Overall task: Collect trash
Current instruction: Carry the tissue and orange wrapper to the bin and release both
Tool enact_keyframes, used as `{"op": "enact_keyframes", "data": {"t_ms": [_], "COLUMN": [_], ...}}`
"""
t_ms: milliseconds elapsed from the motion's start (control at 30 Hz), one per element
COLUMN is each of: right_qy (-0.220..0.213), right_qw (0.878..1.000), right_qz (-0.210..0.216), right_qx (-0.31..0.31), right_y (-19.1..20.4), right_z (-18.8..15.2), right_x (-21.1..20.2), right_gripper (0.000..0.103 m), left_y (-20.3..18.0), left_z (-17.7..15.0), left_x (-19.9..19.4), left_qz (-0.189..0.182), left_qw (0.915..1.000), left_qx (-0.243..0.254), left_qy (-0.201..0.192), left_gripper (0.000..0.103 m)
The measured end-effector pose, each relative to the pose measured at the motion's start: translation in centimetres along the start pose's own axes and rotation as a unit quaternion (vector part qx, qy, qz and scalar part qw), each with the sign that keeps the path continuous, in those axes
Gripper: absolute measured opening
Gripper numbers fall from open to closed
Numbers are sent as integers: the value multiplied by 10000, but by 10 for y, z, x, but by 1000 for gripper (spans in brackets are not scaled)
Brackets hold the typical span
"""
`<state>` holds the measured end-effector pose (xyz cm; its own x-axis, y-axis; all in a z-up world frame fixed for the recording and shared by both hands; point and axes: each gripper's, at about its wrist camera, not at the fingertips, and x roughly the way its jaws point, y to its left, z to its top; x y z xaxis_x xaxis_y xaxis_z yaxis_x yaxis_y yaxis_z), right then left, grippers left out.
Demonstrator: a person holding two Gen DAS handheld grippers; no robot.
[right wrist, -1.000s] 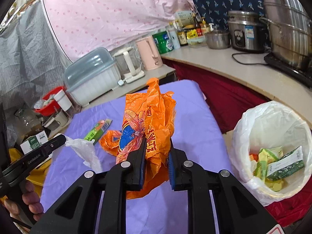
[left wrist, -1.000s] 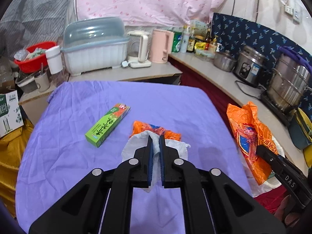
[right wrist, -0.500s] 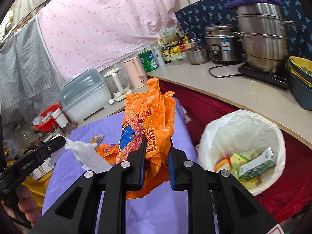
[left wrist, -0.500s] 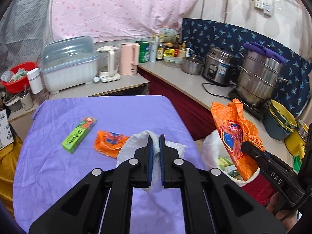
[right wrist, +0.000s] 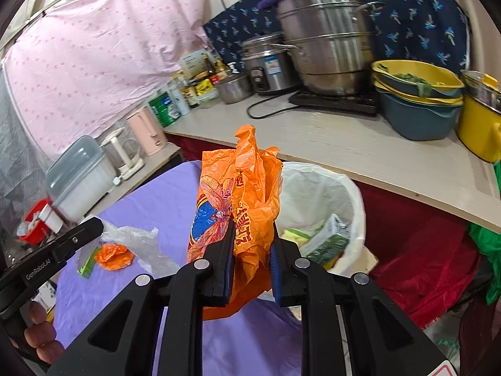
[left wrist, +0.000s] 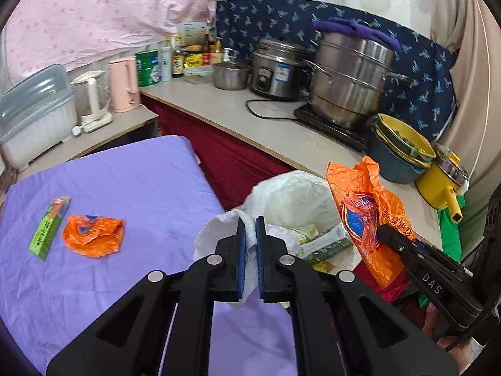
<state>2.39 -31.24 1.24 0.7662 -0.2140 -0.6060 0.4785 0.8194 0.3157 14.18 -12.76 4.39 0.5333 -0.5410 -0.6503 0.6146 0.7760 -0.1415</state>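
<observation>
Orange bag [right wrist: 247,194] between right fingers [right wrist: 227,260]

Both wrist views look down, sharing the bin [left wrist: 291,194] closely.

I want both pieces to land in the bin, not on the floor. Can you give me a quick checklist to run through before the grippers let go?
1. Left gripper clamped on the white plastic bag: ok.
2. Right gripper clamped on the orange plastic bag: ok.
3. Trash bin mouth open, white liner folded over the rim, room left above the cartons inside: ok.
4. Orange plastic bag fully over the bin opening: not ok; it hangs at the near rim, partly over the purple tablecloth.
5. White plastic bag over the opening: cannot tell; it looks short of the rim.
6. Table trash left: a crumpled orange wrapper and a green box remain.
</observation>
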Motion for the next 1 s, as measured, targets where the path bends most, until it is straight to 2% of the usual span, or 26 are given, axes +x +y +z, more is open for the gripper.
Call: {"op": "enact_keyframes", "data": {"t_ms": [300,700,1000], "right_qy": [96,237,479], "right_qw": [9995,9988,9973], "right_qz": [-217,-306,-434], "right_qx": [215,300,354], "right_y": [-28,-38,-49], "right_z": [4,4,0], "right_x": [8,29,62], "right_gripper": [18,18,18], "left_y": [-22,-31,-37], "left_z": [4,12,20], "left_x": [30,59,95], "left_qz": [-192,-223,-336], "left_qw": [9994,9988,9979], "left_qx": [103,167,136], "left_qy": [264,397,534], "left_gripper": [5,5,5]}}
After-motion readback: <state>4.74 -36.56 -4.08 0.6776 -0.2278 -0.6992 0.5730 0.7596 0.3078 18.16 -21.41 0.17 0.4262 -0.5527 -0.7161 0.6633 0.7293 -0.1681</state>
